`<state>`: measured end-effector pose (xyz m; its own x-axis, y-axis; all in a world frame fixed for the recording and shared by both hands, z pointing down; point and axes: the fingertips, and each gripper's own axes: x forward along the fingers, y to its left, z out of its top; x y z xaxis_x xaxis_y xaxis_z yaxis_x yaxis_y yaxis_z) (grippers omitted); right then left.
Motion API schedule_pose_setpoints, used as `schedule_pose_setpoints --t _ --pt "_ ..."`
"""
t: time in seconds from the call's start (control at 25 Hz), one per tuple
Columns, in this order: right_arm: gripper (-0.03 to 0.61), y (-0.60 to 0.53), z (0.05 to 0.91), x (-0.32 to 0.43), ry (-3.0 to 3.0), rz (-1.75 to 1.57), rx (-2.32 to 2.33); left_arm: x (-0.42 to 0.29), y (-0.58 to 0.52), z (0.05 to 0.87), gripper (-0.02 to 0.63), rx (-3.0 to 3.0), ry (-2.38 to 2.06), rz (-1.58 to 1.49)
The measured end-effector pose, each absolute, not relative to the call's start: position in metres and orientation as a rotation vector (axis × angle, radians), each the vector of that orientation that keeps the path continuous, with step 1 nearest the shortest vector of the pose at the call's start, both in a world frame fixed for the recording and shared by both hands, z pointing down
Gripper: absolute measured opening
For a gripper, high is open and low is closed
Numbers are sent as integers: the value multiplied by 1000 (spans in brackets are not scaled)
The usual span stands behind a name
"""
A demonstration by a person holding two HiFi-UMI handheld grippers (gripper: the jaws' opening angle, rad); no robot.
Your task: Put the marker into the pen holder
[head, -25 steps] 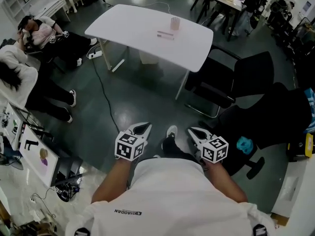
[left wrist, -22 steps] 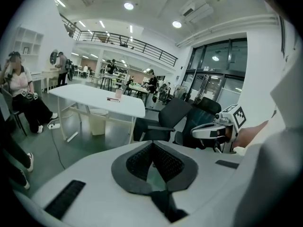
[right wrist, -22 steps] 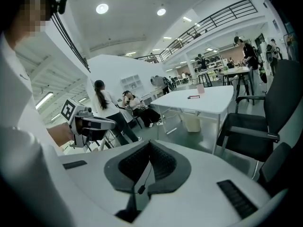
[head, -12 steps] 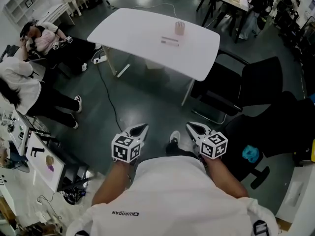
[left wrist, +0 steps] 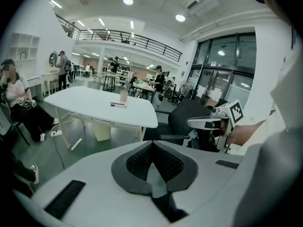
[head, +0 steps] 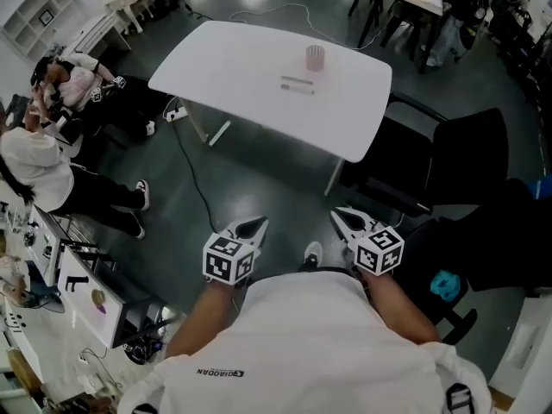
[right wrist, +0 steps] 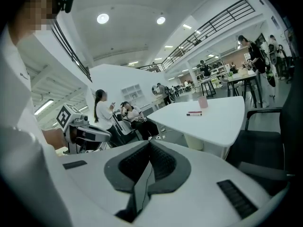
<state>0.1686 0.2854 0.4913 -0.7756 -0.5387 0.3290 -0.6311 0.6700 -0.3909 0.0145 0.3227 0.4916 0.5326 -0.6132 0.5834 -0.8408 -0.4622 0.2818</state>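
A pink pen holder stands near the far edge of the white table, with two markers lying just in front of it. Both grippers are held at waist height over the floor, well short of the table. My left gripper and right gripper point toward it. In the left gripper view the jaws meet with nothing between them, and the pen holder and a marker are far ahead. The right gripper is shut and empty too, facing the pen holder and markers.
A black office chair stands at the table's right end. Two people sit at the left, beside a cluttered desk. A cable runs across the dark floor between me and the table.
The table has come closer and sits lower in the head view, as both grippers moved forward with the person. Their jaws stayed shut.
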Motion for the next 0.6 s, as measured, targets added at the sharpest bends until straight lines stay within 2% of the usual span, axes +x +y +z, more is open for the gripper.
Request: schedule_pose_setpoints --t 0.36,0.6 --pt "18 192 499 208 -2725 760 989 51 211 484 26 2271 -1194 581" --pt "18 156 511 221 -2726 765 993 76 179 501 26 2265 -1152 629"
